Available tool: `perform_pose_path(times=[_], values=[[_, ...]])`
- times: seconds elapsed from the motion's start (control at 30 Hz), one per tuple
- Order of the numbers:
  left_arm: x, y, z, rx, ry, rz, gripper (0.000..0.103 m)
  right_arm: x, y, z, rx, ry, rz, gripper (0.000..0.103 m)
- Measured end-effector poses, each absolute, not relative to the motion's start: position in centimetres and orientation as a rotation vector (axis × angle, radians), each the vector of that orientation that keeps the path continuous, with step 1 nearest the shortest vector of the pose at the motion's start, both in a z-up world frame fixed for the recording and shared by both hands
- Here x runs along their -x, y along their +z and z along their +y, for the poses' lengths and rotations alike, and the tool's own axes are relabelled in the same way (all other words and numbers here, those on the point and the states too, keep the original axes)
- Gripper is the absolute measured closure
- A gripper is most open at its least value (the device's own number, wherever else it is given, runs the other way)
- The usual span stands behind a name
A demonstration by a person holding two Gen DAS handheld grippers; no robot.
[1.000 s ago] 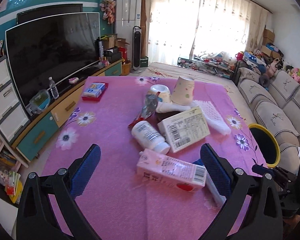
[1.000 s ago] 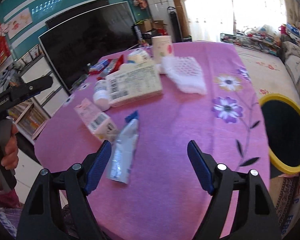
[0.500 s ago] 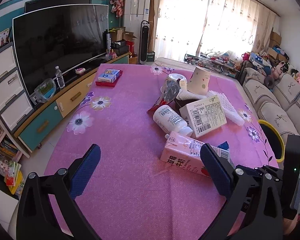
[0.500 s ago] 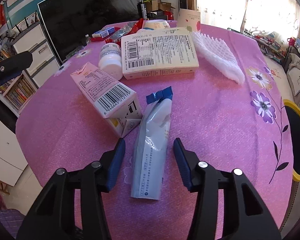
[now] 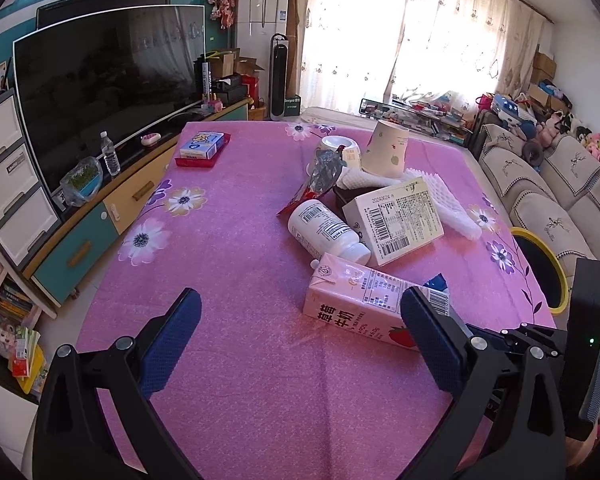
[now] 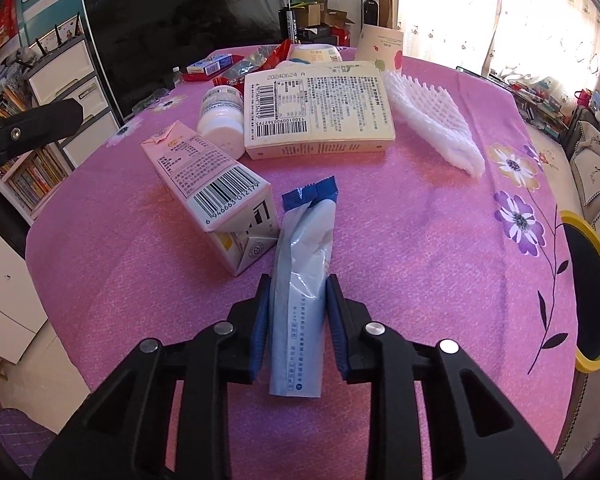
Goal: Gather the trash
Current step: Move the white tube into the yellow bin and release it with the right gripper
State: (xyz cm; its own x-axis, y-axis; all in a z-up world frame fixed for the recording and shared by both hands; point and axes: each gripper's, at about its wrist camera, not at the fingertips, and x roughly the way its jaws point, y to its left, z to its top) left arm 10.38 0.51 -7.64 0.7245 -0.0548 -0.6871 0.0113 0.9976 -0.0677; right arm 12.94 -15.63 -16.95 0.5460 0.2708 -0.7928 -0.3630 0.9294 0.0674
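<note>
The right gripper (image 6: 296,312) is closed on a white-and-blue wrapper (image 6: 304,264), its blue pads pressed against both long sides of the packet, which lies flat on the pink counter (image 6: 420,240). A pink milk carton (image 6: 212,196) lies on its side at 10 o'clock of the gripper, touching the wrapper's left edge. Beyond it, toward 12 o'clock, lie a white bottle (image 6: 222,114), a beige box (image 6: 316,110) and white foam netting (image 6: 432,116). A yellow-rimmed bin (image 6: 596,288) sits off the counter edge at 3 o'clock. The left gripper (image 5: 300,344) hovers wide open over the counter and holds nothing, the milk carton just behind its right pad.
</note>
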Motion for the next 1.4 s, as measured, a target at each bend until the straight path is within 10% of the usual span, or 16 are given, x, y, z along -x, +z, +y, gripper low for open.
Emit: perform_pose_path(times=[1.23,1.4], values=[[-12.4,-9.7,-3.9,-0.018,-0.081,0.830,0.005,-21.0,-18.2,-44.7,-0.162,-0.219,0.905,0.078],[-12.6,-10.0,-4.2,-0.024,-0.088,0.839,0.005,-21.9,-19.4,-46.4,-0.195,-0.258,0.914,0.059]])
